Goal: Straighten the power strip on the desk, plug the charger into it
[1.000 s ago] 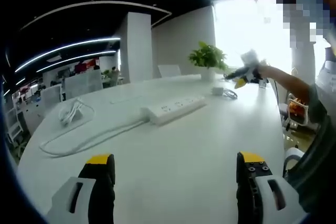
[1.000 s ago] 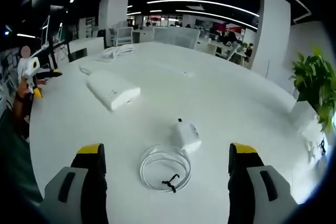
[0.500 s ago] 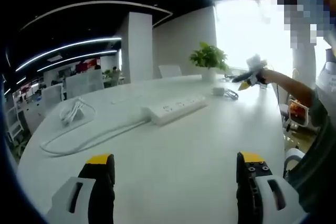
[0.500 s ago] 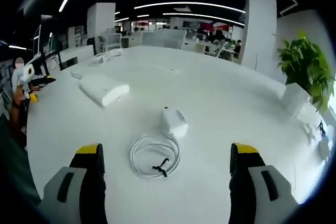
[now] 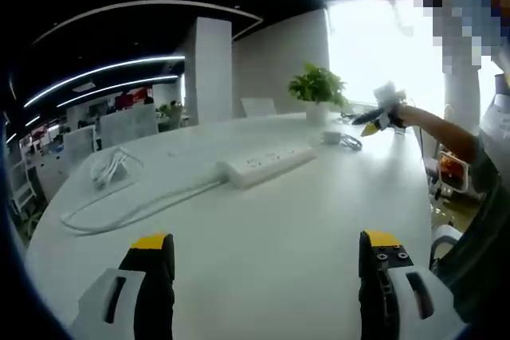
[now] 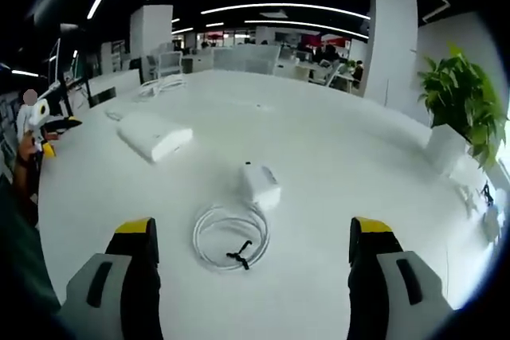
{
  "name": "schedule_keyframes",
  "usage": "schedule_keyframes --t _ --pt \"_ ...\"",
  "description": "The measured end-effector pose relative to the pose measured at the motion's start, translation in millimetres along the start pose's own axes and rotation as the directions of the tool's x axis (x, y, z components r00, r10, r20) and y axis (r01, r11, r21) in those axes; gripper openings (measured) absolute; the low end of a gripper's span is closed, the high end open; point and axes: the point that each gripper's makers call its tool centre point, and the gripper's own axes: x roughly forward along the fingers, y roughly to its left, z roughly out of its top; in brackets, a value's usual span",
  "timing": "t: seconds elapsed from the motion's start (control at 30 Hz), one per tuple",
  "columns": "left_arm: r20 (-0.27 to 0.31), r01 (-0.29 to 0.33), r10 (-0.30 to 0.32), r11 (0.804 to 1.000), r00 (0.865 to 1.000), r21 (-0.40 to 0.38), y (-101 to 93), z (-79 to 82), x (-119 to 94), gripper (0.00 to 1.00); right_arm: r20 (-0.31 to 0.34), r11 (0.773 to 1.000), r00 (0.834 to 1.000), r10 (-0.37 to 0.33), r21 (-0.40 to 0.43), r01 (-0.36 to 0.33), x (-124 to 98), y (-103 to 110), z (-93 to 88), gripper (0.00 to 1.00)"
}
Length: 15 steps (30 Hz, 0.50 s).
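1. Looking along our right gripper point(image 6: 248, 276), we see its two yellow-tipped jaws spread wide with nothing between them, hovering over the broad white desk point(image 6: 351, 165).
2. Just ahead of those jaws lies the coiled white cable point(image 6: 230, 236), bound with a dark tie, and touching the coil's far side sits the small white block-shaped charger point(image 6: 260, 185). It lies straight ahead, slightly left of centre, so we judge the right gripper is the nearer one for picking it up.
3. Beyond the charger, to the left, the long white power strip point(image 6: 153, 134) lies with one end towards us, its long axis running away at a slant.
4. Our left gripper point(image 5: 263, 288) is likewise spread and empty, above bare desk.
5. From that side the power strip point(image 5: 264, 162) lies well ahead, its length running across the view on a diagonal, and its white cord point(image 5: 127, 212) trails off left.
6. Farthest stands a green potted plant point(image 5: 317, 89).
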Motion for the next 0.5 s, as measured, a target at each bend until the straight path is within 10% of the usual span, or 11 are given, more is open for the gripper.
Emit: schedule_keyframes --t 0.5 --pt "0.006 -0.009 0.009 1.000 1.000 -0.002 3.7 1.0 -3 0.99 -0.011 1.000 1.000 0.018 0.023 -0.018 23 -3 4.9 0.99"
